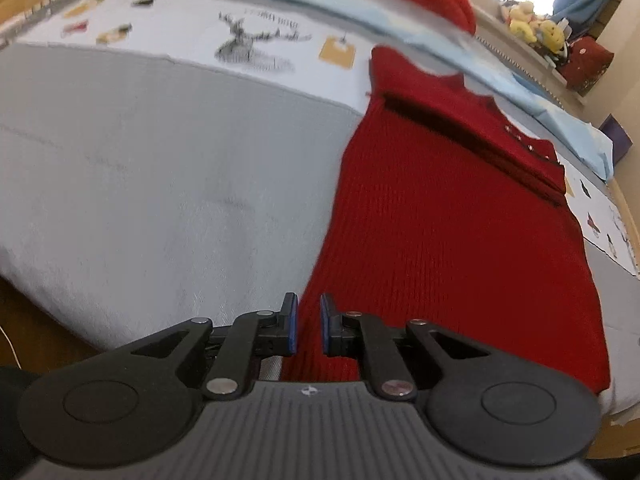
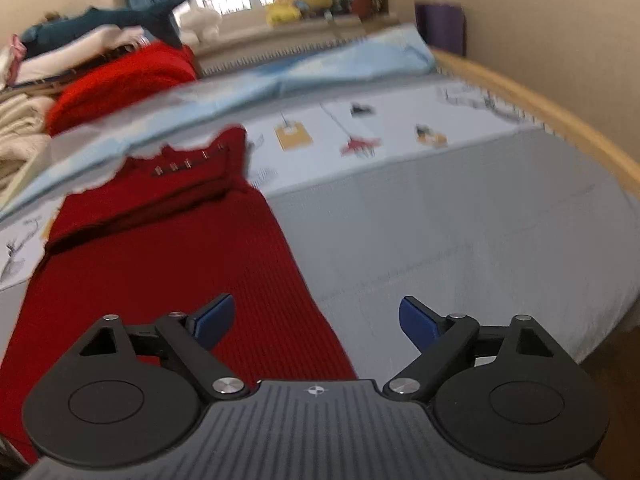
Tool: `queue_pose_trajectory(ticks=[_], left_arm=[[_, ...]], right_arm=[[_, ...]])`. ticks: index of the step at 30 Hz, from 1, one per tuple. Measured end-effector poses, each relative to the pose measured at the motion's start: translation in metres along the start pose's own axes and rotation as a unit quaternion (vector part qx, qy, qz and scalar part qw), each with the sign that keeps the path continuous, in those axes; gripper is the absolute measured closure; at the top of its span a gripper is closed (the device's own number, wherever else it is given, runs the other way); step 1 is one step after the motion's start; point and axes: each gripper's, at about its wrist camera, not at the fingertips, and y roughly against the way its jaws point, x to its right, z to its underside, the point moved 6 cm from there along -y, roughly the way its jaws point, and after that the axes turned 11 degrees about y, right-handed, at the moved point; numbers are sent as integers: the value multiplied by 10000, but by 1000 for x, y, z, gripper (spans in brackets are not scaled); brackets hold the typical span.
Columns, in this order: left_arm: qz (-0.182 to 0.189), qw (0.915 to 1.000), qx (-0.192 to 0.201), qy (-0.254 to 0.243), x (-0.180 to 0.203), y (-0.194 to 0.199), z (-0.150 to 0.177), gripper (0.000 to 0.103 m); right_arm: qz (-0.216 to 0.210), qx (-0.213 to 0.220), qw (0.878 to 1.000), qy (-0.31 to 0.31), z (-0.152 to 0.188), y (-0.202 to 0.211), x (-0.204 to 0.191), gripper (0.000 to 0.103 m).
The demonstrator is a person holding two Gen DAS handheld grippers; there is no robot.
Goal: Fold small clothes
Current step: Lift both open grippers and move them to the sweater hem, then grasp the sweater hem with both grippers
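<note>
A bed covered with a pale grey quilted blanket point(image 1: 160, 152) fills most of both views, with a white printed sheet point(image 1: 192, 36) of small pictures beyond it and a crumpled light blue cloth point(image 2: 320, 68) along the far edge. A curved wooden bed rail point(image 2: 560, 120) borders the bed in the right wrist view.

A red ribbed knitted garment point(image 1: 440, 248) lies flat on the grey blanket, its collar end with a row of small metallic buttons point(image 2: 180, 164) pointing away from both cameras and its top part folded over in a dark crease. A second bundle of red knitwear point(image 2: 124, 80) sits beyond the blue cloth, next to stacked cream fabrics. A dark teal plush shark point(image 2: 112, 16) rests on that stack, and yellow soft toys point(image 2: 296, 0) sit on the windowsill.

The left gripper point(image 1: 309, 324) hangs over the near left edge of the red garment, its blue-padded fingers point(image 1: 293, 324) drawn almost together with only a narrow gap; whether they pinch the fabric cannot be told from this angle.

The right gripper point(image 2: 316, 324) hangs over the garment's near right edge, its jaws spread wide with nothing clamped between them; one pad lies over the red knit, the other over the grey blanket.
</note>
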Motion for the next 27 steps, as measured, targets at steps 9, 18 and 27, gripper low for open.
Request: queue_pose_trajectory(ticks=[9, 18, 27], left_arm=[[27, 9981, -521, 336, -11, -20, 3, 73], [-193, 9973, -663, 250, -14, -37, 9, 72], [-229, 9984, -481, -202, 3, -47, 12, 74]], right_arm=[[-144, -1182, 9892, -859, 30, -50, 16, 29], [-7, -1791, 9795, -927, 48, -74, 17, 37], [-219, -1666, 9843, -538, 44, -74, 0, 75]])
